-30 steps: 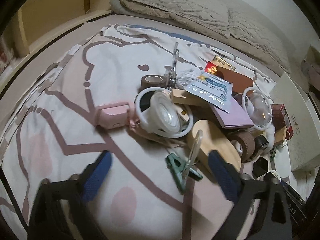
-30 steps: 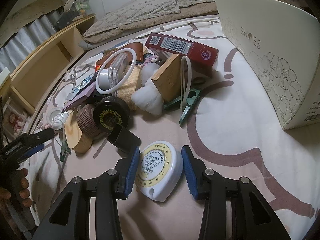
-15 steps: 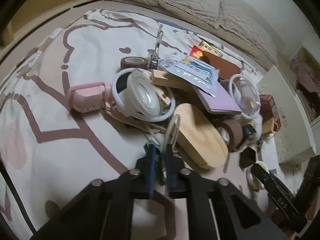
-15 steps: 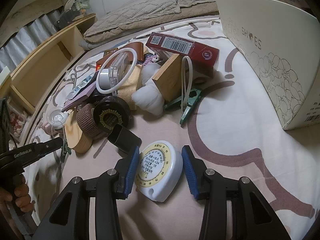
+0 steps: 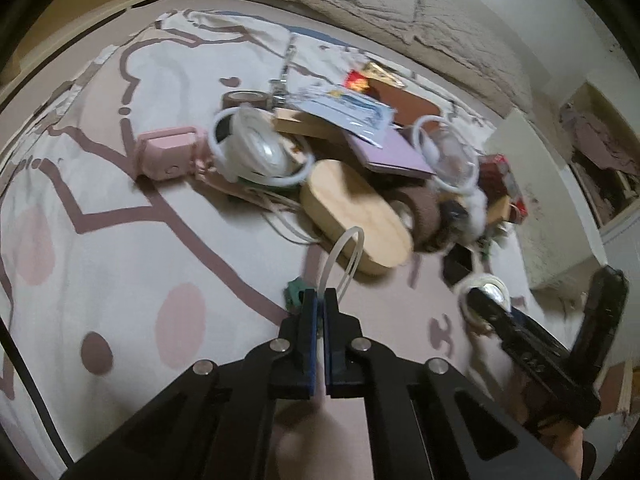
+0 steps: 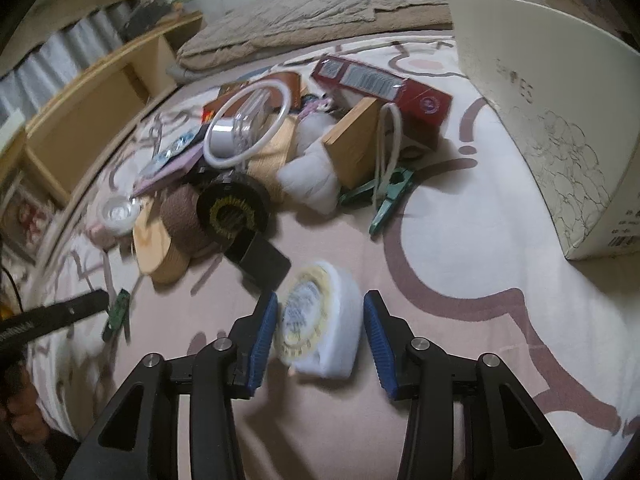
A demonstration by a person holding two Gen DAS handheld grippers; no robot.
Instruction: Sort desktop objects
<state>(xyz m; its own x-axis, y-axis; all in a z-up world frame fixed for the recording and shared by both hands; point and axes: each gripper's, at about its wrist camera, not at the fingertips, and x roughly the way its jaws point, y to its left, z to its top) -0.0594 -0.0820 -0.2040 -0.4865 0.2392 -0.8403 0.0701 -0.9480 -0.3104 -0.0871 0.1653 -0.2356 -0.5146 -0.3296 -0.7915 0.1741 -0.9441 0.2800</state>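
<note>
My left gripper [image 5: 320, 300] is shut on a green clip with a white loop [image 5: 346, 256], held just above the patterned bedsheet; the clip's green body [image 5: 295, 292] peeks out left of the fingers. It also shows in the right wrist view [image 6: 117, 312]. My right gripper [image 6: 318, 320] is open with its blue pads either side of a white and yellow round tape measure [image 6: 316, 320], which is tilted up on edge. A second green clip [image 6: 390, 196] lies near a wooden block [image 6: 352, 144].
A heap of objects lies on the bed: pink case [image 5: 168, 152], white ring lamp [image 5: 256, 148], oval wooden board [image 5: 352, 212], purple notebook [image 5: 396, 156], red box [image 6: 380, 84], black round tin [image 6: 232, 208]. A white shoe box [image 6: 560, 112] stands at right.
My left gripper closed on the green clip and lifted it off the sheet toward me. The tape measure between the right fingers has tipped up on edge.
</note>
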